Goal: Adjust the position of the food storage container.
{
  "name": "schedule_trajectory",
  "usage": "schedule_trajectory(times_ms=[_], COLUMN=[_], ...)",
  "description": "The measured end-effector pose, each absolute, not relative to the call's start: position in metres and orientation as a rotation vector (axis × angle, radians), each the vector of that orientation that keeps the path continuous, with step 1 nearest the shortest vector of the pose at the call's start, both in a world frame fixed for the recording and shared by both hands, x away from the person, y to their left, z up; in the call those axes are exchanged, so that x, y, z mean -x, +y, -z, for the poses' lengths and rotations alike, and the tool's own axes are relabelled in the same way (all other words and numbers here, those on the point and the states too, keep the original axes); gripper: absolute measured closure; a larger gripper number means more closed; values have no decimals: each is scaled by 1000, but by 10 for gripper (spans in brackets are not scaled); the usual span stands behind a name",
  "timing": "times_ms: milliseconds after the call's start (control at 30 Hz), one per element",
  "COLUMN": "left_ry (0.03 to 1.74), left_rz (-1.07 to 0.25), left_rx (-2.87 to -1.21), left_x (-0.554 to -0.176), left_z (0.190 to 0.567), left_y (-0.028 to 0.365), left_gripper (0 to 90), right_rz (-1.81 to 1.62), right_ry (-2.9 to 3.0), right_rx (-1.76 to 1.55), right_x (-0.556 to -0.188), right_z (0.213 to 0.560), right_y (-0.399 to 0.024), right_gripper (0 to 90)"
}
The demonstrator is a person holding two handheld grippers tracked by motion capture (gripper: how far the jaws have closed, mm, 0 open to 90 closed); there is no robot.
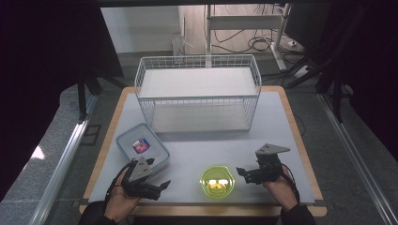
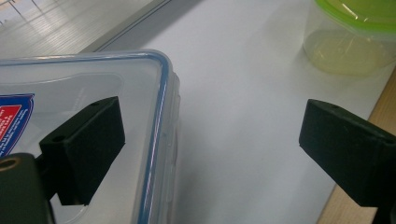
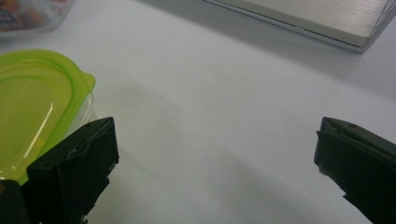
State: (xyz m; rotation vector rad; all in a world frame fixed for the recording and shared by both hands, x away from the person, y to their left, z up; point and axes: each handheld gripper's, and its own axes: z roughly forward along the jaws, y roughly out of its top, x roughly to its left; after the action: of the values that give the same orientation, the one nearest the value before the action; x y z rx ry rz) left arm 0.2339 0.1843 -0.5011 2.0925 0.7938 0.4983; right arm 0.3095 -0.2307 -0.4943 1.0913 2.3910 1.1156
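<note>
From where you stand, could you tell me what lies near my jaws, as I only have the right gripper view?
Observer: In the high view, your right gripper sits just right of the round green-lidded container, jaws open and nothing between them.
Operator: Thank you. Where is the other gripper?
Observer: The left gripper is open at the near left, beside the rectangular blue-rimmed container; in the left gripper view one jaw hangs over its clear lid.
Operator: Is anything behind those containers?
Observer: Yes, a white wire basket stands at the far side of the table, apart from both containers.
</note>
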Motion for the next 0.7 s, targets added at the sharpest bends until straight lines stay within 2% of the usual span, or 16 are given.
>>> schedule_trajectory(times_ms=[633,700], left_ry=[839,839], left_rz=[-542,-545], left_rx=[-2035,-2033], left_x=[-236,-235], left_z=[502,502], left_y=[193,193], left_gripper=[57,58], right_rz=[-1083,-1083], right_ry=[2429,2436], right_rx=[-1147,-1146], right_x=[-312,-312], right_z=[499,498], right_y=[-228,-228], right_gripper=[0,41])
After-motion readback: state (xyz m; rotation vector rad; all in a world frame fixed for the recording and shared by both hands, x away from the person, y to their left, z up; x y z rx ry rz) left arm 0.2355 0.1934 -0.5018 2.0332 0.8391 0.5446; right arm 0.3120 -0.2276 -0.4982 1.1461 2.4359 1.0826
